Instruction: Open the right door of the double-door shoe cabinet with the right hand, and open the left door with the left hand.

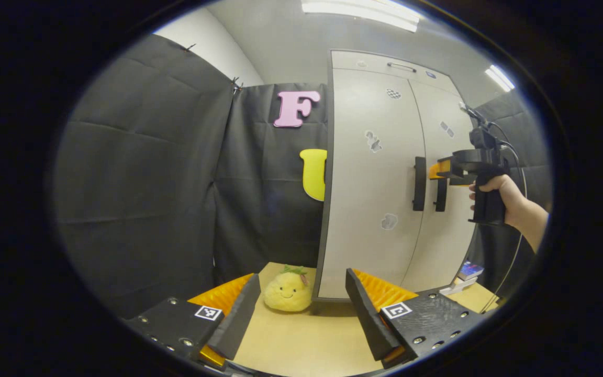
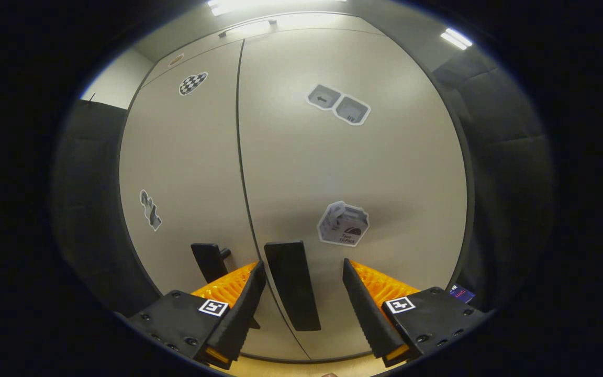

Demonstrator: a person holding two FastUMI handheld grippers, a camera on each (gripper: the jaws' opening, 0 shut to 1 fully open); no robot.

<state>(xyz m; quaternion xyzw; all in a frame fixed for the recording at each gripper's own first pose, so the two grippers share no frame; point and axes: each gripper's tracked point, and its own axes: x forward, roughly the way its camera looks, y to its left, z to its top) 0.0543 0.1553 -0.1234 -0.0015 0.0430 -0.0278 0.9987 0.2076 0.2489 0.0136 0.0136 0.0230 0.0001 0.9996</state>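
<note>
In the left gripper view the tall pale-grey double-door shoe cabinet [image 1: 380, 178] stands at about two o'clock, both flat doors closed flush, a thin seam running down between them, small grey stickers dotted over the fronts and a slim metal pull on the panel across the top. Two black vertical bar handles sit side by side at the seam: the left door handle [image 1: 419, 184] and the right door handle [image 1: 440, 195]. The cabinet rests on a light wooden tabletop [image 1: 301, 340], and just off its lower left corner, at six o'clock, sits a yellow plush fruit toy with a smiling face and green leaf [image 1: 288, 290], close beside the cabinet's edge. The left gripper [image 1: 301, 309] hangs low over the table with its fingers spread wide, nothing between them, well short of the doors. Over at three o'clock a hand [image 1: 500, 201] grips the black pistol handle of the right gripper [image 1: 436, 173], whose tips are right at the right door handle; whether they touch it I cannot tell. A small stack of flat boxes [image 1: 469, 272] lies by the cabinet's right foot. Now the right gripper view: the doors loom close, seam running from twelve down to six o'clock, the right door handle [image 2: 292, 285] standing between the parted fingers of the right gripper [image 2: 304, 309], which are released and not pressing on it. The left door handle [image 2: 210, 262] sits just at seven o'clock beside it. Both doors are shut, so what the cabinet holds is hidden.
</note>
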